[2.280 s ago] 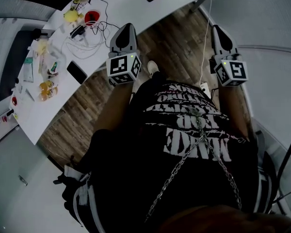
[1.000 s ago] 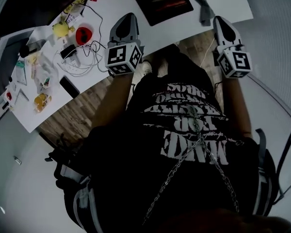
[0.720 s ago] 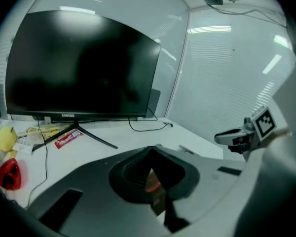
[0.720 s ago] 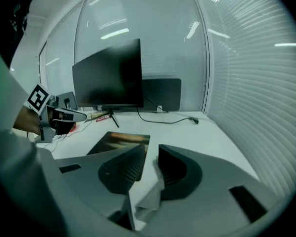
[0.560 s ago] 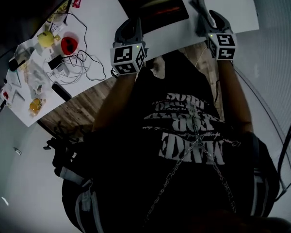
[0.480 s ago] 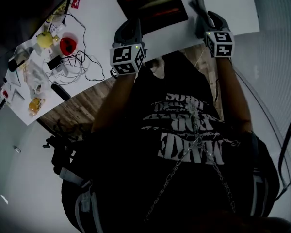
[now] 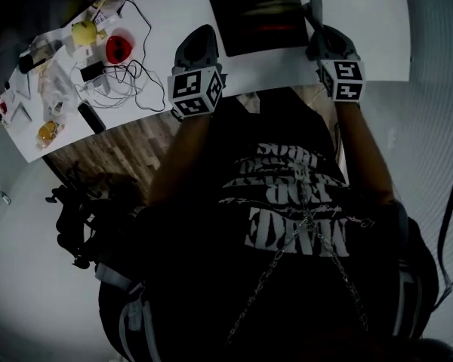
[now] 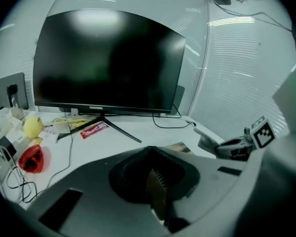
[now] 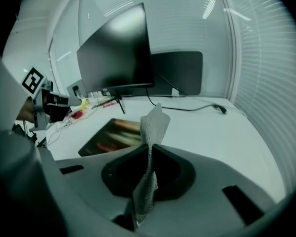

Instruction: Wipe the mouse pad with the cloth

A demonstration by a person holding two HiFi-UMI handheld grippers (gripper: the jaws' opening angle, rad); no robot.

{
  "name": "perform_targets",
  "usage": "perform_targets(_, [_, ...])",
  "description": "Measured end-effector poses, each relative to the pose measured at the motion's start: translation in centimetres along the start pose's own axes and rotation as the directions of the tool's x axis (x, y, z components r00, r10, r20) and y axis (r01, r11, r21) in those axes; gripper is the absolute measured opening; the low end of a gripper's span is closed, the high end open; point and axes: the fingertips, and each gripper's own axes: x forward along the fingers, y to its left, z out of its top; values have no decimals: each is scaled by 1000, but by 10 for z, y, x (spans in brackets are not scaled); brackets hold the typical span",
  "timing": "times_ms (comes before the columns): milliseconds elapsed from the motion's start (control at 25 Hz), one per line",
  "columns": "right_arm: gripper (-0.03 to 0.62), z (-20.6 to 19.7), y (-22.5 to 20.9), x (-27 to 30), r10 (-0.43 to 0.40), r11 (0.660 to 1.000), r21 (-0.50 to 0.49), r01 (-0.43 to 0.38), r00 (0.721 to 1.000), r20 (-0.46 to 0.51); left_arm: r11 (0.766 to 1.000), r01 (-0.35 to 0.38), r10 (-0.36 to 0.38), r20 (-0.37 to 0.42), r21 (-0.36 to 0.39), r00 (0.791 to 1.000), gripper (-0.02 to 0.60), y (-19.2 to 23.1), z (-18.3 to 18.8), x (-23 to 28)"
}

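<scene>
**Cloth pinched and beside the pad, no wipe contact yet**

Right gripper (image 9: 150,154): my jaws are closed tight on the cloth (image 9: 155,122). One flap stands up past the tips and a shorter tail hangs out behind them. Left gripper (image 8: 155,181): jaws pressed together, nothing between them.

Handling, by my reading:
- The cloth is thin, light and soft, with a fine mesh weave. It has enough body to stand upright from the pinch, but it should fold over as soon as it is pressed down.
- My hold is mid-sheet, so only the free flap past the tips can do the wiping. It needs laying flat, or the jaw tips will drag on the surface.
- The mouse pad (image 7: 260,15) looks thin and flexible, lying flat. It may creep under a sideways stroke. If it does, the near-left corner is where my free gripper could pin it.

Looks:
- Cloth: pale grey-white.
- Mouse pad: a dark rectangle printed with blurred red, orange and yellow streaks.

Position:
- The cloth is just beside the pad's right edge, raised above it. I cannot tell whether it touches.
- The left gripper hovers off the pad's near-left corner.
</scene>
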Motion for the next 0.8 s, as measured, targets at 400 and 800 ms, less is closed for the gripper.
perform_targets(400, [20, 94, 168, 111, 241, 961, -146, -235, 970, 23, 997, -72, 73, 46, -16, 996, 5, 72, 7, -45])
perform_targets(800, [20, 42, 166, 156, 130, 984, -109, -142, 986, -106, 1000, -28, 28, 0, -14, 1000, 5, 103, -16, -44])
